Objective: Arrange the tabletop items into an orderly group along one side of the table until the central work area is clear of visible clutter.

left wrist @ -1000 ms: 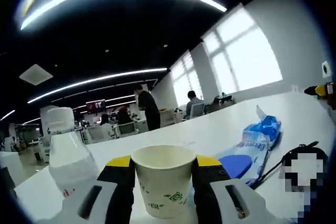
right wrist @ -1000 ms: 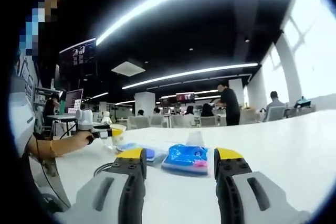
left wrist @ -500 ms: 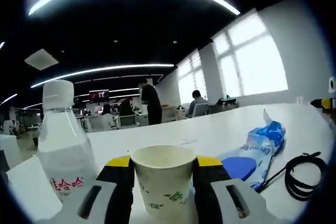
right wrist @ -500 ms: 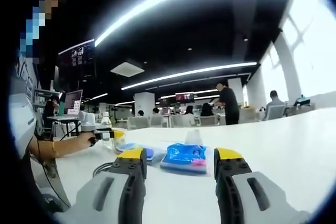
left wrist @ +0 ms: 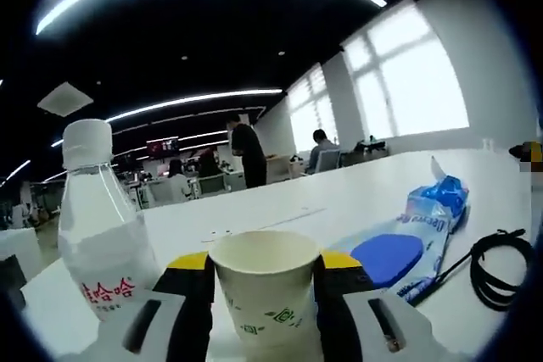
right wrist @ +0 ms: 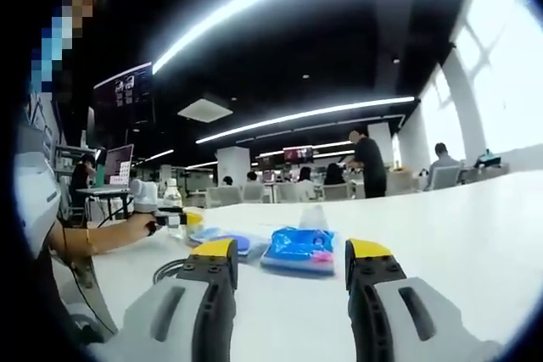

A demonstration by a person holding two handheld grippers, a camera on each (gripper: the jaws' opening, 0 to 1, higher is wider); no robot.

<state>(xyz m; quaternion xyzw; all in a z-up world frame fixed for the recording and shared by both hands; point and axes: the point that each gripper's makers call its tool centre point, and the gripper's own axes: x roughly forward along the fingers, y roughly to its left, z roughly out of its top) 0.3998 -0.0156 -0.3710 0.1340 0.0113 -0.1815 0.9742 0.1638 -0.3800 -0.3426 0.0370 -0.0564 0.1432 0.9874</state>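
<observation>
Left gripper view, left to right: clear water bottle (left wrist: 103,226) with white cap and red label print stands upright on the white table (left wrist: 280,214), just beside the left gripper (left wrist: 265,298), on its left. Left gripper's yellow-tipped jaws pinch a white paper cup (left wrist: 265,287) with green print; cup is upright between the jaws, mouth open to the top, low at the table's near edge. Right of the cup lies a blue round pad (left wrist: 387,258), touching or overlapping a blue tissue pack (left wrist: 430,214) that stretches away toward the right. Further right a coiled black cable (left wrist: 499,258) lies on the table, near the pack, one strand running under or beside it, cannot tell which. Far right edge shows a bit of yellow and black, too small to identify. Background: office with windows, ceiling light strips, people standing and seated.

Right gripper view, left to right: person's forearm and left hand (right wrist: 127,228) reach in from the left holding the other gripper; water bottle (right wrist: 174,213) stands just behind it, a bit of yellow beside it. Black cable (right wrist: 170,270) curls near the left jaw. Blue pad (right wrist: 227,241) and blue tissue pack (right wrist: 299,247) lie side by side on the table (right wrist: 458,235), well ahead of the right gripper (right wrist: 290,270). Right gripper's jaws are spread wide, nothing between them, hanging above the table surface.
</observation>
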